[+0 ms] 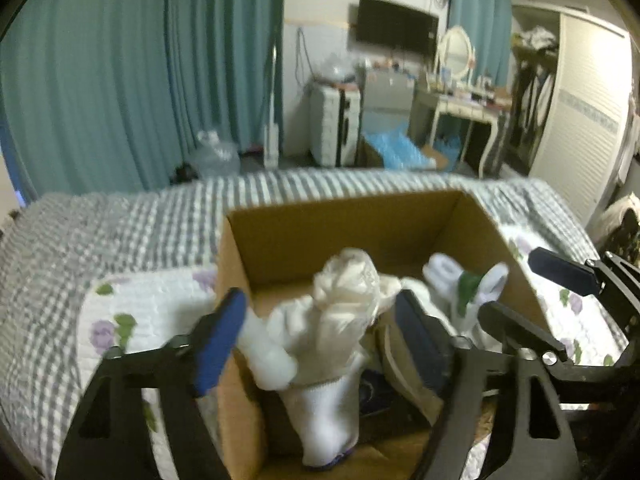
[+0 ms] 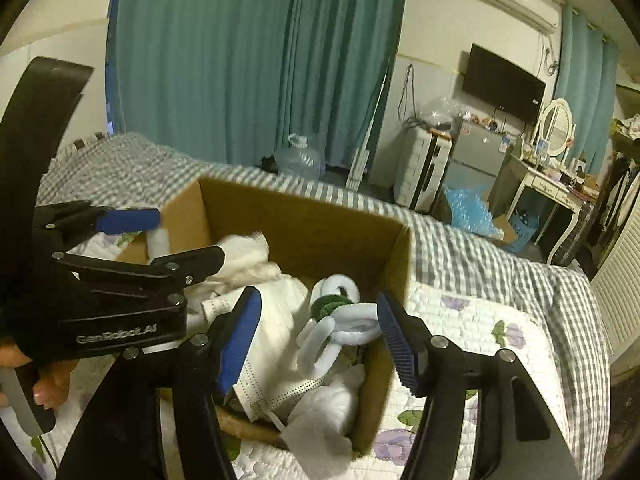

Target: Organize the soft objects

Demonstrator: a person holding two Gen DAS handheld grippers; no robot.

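Observation:
An open cardboard box (image 1: 344,232) stands on the bed and also shows in the right wrist view (image 2: 304,220). It holds white soft items, among them a white and green ring toy (image 2: 340,320) and a face mask (image 2: 272,392). My left gripper (image 1: 320,336) is open above the box's near left corner, with a white work glove (image 1: 340,320) between its fingers, apparently loose. My right gripper (image 2: 316,336) is open and empty, just above the items in the box. The right gripper also shows at the right of the left wrist view (image 1: 532,292).
The bed has a grey checked cover (image 1: 100,232) and a white floral quilt (image 2: 480,328) under the box. Beyond the bed are teal curtains (image 1: 120,80), a water jug (image 2: 300,160), a white suitcase (image 2: 424,168), a small fridge (image 2: 476,152) and a dressing table (image 2: 560,188).

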